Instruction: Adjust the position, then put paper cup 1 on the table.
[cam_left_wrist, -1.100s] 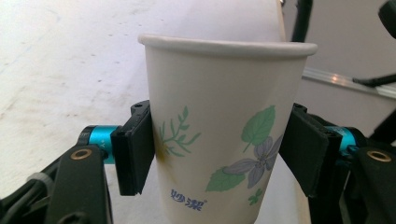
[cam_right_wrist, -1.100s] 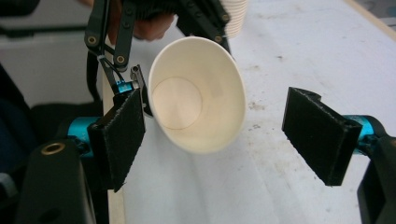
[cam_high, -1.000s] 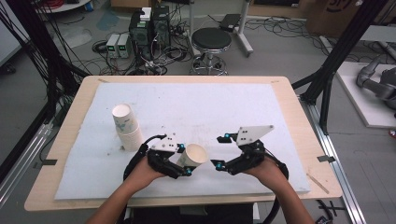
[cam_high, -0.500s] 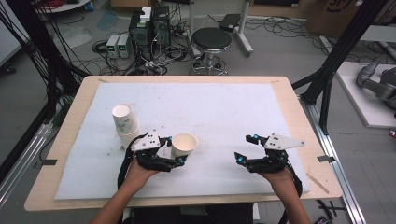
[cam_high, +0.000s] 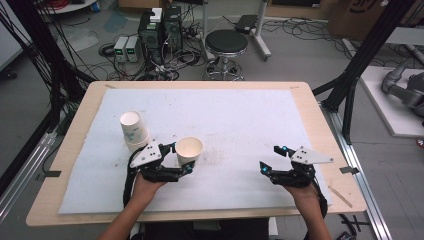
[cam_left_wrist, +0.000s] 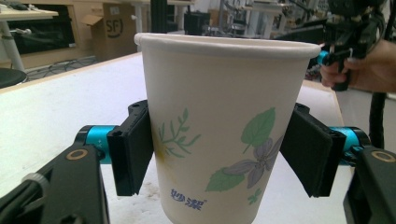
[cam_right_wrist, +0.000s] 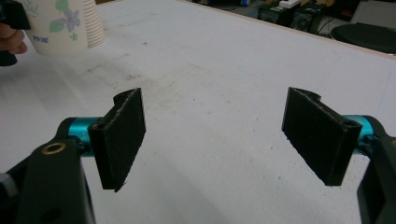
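A white paper cup with a flower print (cam_high: 189, 150) (cam_left_wrist: 219, 126) stands upright on the white foam mat (cam_high: 240, 115), left of the front middle. My left gripper (cam_high: 182, 159) (cam_left_wrist: 217, 149) has its jaws on either side of the cup. They have just been opening, and the pads (cam_left_wrist: 133, 149) sit at the cup's wall without squeezing it. My right gripper (cam_high: 271, 158) (cam_right_wrist: 212, 135) hovers low over the mat at the front right, open and empty. In the right gripper view the cup (cam_right_wrist: 53, 23) is at the far upper left.
A stack of paper cups (cam_high: 132, 131) (cam_right_wrist: 91, 23) stands just behind and left of the left gripper. The mat lies on a wooden table (cam_high: 320, 125). Beyond the far edge are a stool (cam_high: 226, 42) and electronics on the floor. The other hand (cam_left_wrist: 359, 65) is far off in the left gripper view.
The cup went from tilted in the left gripper to upright on the mat. The right gripper moved away from the cup to the right and sank toward the mat.
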